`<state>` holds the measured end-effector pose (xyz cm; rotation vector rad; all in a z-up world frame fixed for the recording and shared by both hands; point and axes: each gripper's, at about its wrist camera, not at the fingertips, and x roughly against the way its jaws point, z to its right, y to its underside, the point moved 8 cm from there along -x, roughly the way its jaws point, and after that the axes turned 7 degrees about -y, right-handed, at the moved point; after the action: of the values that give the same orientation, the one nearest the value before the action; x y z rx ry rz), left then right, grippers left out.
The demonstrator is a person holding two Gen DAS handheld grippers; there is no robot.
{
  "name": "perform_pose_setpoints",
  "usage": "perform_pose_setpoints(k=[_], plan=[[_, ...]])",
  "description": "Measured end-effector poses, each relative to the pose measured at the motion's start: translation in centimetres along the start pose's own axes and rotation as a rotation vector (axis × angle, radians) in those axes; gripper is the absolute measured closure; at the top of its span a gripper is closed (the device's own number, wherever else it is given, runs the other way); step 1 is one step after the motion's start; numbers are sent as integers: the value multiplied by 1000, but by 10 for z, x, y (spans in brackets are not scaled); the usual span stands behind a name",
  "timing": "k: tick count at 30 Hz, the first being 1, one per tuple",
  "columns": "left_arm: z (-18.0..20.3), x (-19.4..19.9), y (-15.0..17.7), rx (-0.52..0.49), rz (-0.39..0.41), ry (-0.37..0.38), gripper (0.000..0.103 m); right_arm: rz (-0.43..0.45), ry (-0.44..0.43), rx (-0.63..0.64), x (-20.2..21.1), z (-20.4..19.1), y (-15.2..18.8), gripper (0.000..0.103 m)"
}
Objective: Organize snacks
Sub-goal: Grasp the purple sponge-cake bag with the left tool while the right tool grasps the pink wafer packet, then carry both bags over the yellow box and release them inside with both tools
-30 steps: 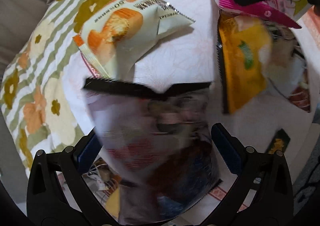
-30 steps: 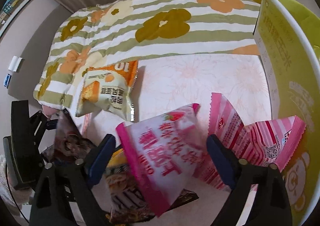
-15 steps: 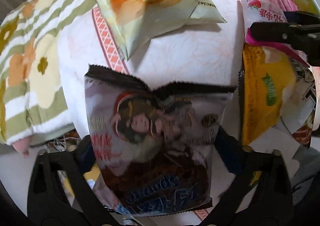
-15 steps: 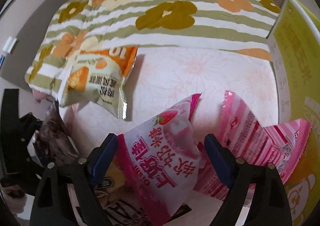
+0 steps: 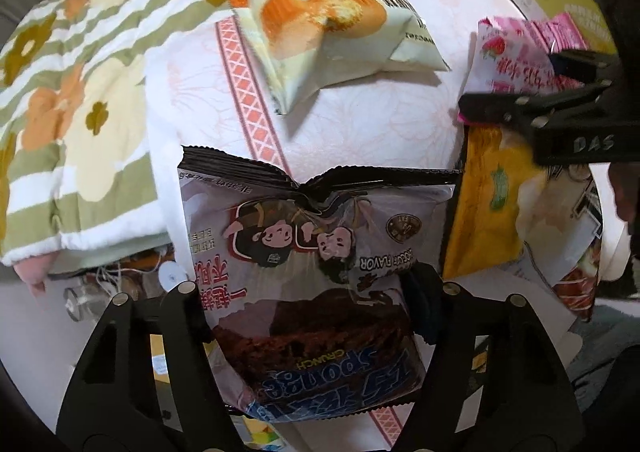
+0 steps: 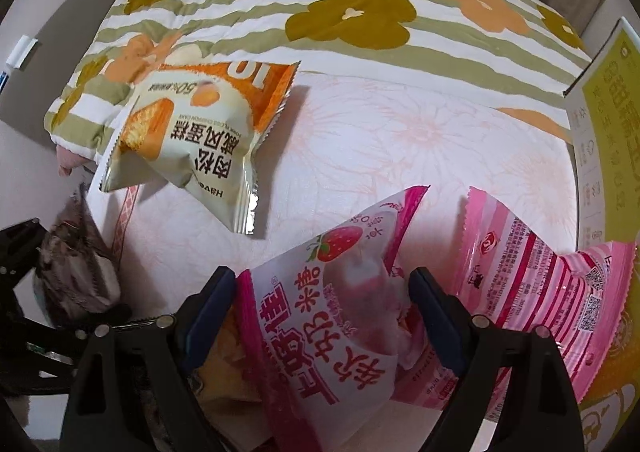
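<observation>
A dark chocolate sponge packet (image 5: 320, 272) stands between the fingers of my left gripper (image 5: 308, 296). The jaws are closing and both pads press its sides. In the right wrist view, my right gripper (image 6: 320, 292) is shut on a white and pink strawberry packet (image 6: 340, 312), held just over the cloth. That right gripper (image 5: 532, 112) also shows at the right edge of the left wrist view, above a yellow packet (image 5: 488, 212). A cream and orange cake packet (image 6: 192, 140) lies loose on the cloth, apart from both grippers.
A pink striped packet (image 6: 540, 284) lies right of the strawberry one, against a yellow-green box (image 6: 612, 132). The white cloth with pale flowers (image 6: 400, 140) covers the surface, and a green striped floral blanket (image 6: 320, 12) lies behind it. Several more packets lie under the yellow one.
My left jaws have closed in from wide open onto the chocolate packet, and that view has rolled. The right gripper has sunk toward the cloth with the strawberry packet still in it.
</observation>
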<state>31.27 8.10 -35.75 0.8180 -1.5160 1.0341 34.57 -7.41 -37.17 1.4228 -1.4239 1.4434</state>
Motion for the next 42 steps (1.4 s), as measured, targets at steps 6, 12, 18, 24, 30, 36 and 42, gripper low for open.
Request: perform_pose_setpoints(k=[6,12,18,24,30,36,42], plan=[[-10,11,0,80,31,34,37,37,23,24,4,-6,8,42],[-23,24,2,168,67,68,37,62,-12,-25,16,-2,12,52],[-32,50,-5,199,130,67,37,140,-37,-45,49,-8,4,52],[-31,82,-23,206,197,71,37,242,-52,-46,100,-14,-10,52],[-8,124,-48,176,268,52,37,360,-72,-47,160,-9,-15,52],[40,165,-80,152,347,52,37,449,-89,-60,216,25,-1,52],[120,190,-117,145,397,75,37,488,-80,-46,261,86,15,52]])
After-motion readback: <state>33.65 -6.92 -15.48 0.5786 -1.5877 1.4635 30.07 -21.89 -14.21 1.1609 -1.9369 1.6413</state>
